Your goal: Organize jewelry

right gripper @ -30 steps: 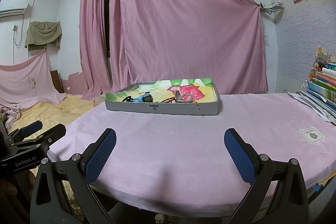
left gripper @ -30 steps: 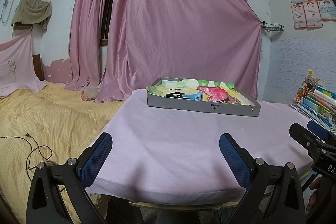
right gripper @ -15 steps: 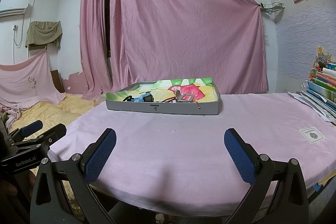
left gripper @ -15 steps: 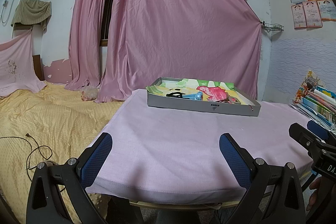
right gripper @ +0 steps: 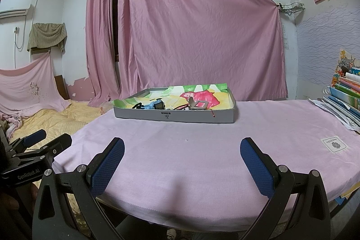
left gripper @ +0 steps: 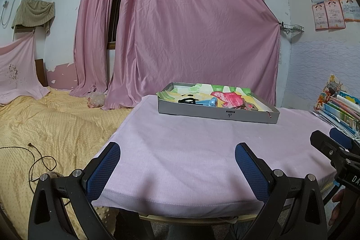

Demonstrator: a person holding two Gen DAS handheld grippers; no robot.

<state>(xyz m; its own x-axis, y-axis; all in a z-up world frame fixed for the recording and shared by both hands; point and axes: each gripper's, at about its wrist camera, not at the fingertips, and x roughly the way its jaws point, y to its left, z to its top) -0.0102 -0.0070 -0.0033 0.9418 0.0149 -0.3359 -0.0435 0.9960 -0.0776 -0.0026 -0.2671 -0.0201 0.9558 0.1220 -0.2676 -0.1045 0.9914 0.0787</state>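
A shallow grey tray [left gripper: 216, 114] [right gripper: 139, 113] lined with colourful paper sits at the far side of the pink-covered table [left gripper: 202, 145] [right gripper: 202, 145]. Inside it lie small pieces: a blue watch [right gripper: 155, 105] [left gripper: 208, 102], a black hair clip [left gripper: 186, 101], a grey buckle strap [right gripper: 199, 104] and red cord [right gripper: 180, 107]. My left gripper [left gripper: 177, 154] hovers open over the table's near edge, well short of the tray. My right gripper [right gripper: 182, 150] is open too, nothing between its blue pads, also far from the tray.
A stack of books [left gripper: 339, 111] [right gripper: 346, 93] rests at the table's right end. A white label patch [right gripper: 333, 144] lies on the cloth. A yellow bed [left gripper: 45, 127] with a dark cable [left gripper: 38, 161] lies left. Pink curtains [left gripper: 191, 37] hang behind.
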